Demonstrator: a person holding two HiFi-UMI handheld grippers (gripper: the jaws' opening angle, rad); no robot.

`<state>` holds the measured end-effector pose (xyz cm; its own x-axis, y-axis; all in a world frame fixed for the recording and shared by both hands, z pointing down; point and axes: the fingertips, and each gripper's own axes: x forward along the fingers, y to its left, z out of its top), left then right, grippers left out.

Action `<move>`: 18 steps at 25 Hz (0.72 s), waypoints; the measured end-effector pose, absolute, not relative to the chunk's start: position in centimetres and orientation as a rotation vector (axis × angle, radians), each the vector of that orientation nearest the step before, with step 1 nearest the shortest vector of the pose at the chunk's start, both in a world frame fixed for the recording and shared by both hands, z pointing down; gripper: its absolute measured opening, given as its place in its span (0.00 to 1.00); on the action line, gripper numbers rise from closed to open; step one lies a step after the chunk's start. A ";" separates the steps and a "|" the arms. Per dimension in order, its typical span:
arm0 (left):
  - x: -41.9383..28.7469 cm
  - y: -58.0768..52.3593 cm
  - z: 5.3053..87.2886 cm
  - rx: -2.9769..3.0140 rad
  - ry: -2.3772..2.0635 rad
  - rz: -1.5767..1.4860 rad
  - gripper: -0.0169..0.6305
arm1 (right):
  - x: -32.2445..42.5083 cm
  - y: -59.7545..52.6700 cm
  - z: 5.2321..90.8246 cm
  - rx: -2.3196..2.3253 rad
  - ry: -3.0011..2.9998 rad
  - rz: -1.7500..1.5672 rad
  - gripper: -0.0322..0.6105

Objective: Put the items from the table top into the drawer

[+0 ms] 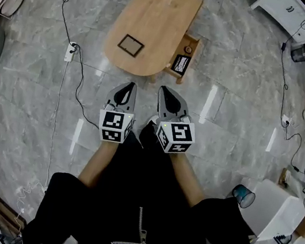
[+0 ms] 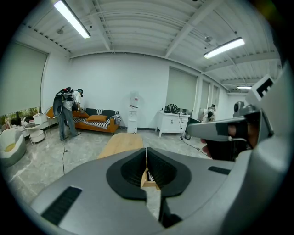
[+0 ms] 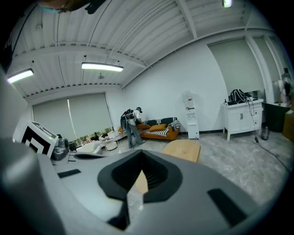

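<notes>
One flat, dark framed item (image 1: 131,45) is lying on the bare wood of the table (image 1: 160,9), near the end closest to the person and well away from any edge. To its right, the drawer (image 1: 197,49) is standing pulled out from the table's side. It is already holding a dark rectangular thing (image 1: 180,64) and a small round thing (image 1: 188,50), so little free room is showing inside.

Both tools are hanging close to the person's body, well apart from the table. The left gripper (image 1: 127,89) is showing its jaws pressed together with nothing between them, and the right gripper (image 1: 168,95) is looking the same, tips meeting and empty.

Several risks are standing out, in my judgement. The framed item is lying flat, so jaws coming down on it may be sliding it across the wood instead of catching an edge, perhaps pushing it off the near end. Closed jaws arriving unopened would only be nudging it. Dropping it into the crowded drawer could leave it resting on the things already there, which would be blocking the drawer from shutting. The jutting drawer is also sitting in the path of a careless step, and a cable (image 1: 76,87) is trailing over the floor from a power strip (image 1: 70,51) on the left.
</notes>
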<state>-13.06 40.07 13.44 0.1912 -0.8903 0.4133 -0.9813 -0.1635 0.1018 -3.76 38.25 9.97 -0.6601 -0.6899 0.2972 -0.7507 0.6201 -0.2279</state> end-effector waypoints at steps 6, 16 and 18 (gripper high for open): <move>-12.4 38.8 14.2 2.086 -1.771 0.374 0.05 | -1.1 35.8 10.8 1.223 -2.635 0.531 0.06; -13.0 35.7 15.4 2.062 -1.750 0.383 0.05 | -1.1 32.6 11.7 1.210 -2.616 0.554 0.06; -13.3 34.6 15.9 2.062 -1.736 0.389 0.05 | -1.1 31.2 11.8 1.222 -2.607 0.552 0.06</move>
<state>-13.28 34.58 15.92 0.1835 -0.8658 0.4656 -0.9816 -0.1363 0.1334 -1.08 31.19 11.78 -0.6342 -0.6942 0.3405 -0.7726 0.5859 -0.2445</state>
